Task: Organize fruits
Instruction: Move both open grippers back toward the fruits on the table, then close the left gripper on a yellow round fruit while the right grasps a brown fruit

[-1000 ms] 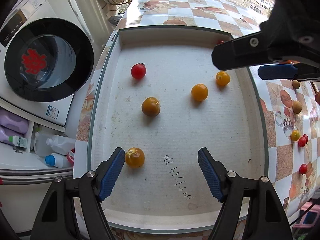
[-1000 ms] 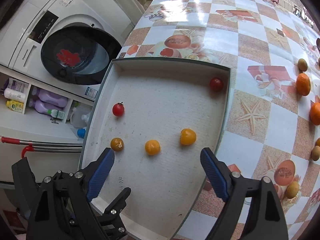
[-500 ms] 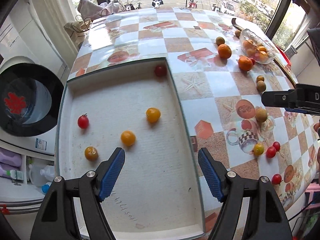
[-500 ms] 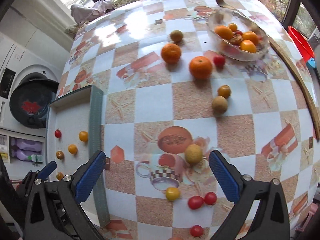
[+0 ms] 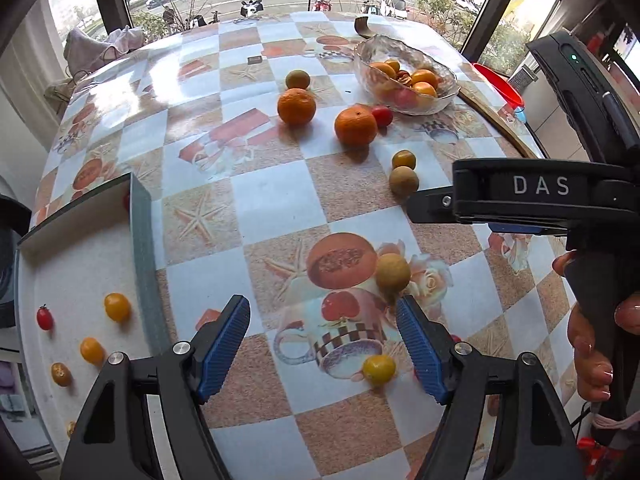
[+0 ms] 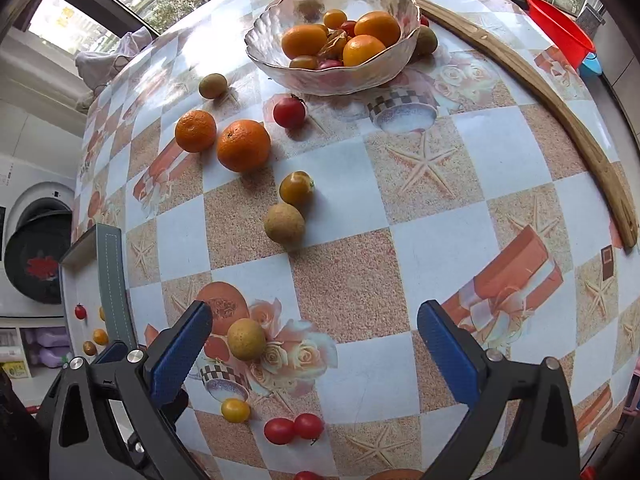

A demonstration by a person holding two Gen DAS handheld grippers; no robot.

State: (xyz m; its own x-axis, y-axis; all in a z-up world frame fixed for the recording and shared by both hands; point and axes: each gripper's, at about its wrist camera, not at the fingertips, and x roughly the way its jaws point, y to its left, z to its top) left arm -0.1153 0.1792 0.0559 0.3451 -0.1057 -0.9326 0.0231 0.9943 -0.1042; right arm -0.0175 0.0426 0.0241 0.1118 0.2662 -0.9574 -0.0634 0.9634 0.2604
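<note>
Hovering over the table right now, both grippers are sitting wide open with nothing between the blue pads. The left gripper (image 5: 322, 344) is hanging just above a yellow cherry tomato (image 5: 379, 369) and a tan round fruit (image 5: 393, 272), so my guess is one of those is getting picked next. The right gripper (image 6: 314, 346) is hanging a bit further out, with the same tan fruit just inside its left pad.

Counting near to far in the right wrist view: one yellow cherry tomato, then two red cherry tomatoes (image 6: 293, 429) touching each other right at the near edge, possibly a third peeking out at the bottom, can't really tell. Then the tan fruit by the pad, another tan fruit (image 6: 285, 224) touching a dark orange tomato (image 6: 296, 188), then two mandarins (image 6: 243, 156) side by side, one red tomato (image 6: 289, 112) just in front of the bowl, and one greenish fruit (image 6: 213, 85) off to the left.

The glass bowl (image 6: 276, 68) is holding roughly three mandarins plus some small stuff, hard to count exactly.

The white tray (image 5: 142, 232) is sitting off to the left, holding small tomatoes only: I'm counting one red, three yellow-orange, maybe more hidden. So it's looking like small ones are going to the tray, and plenty is lying loose on the table.
</note>
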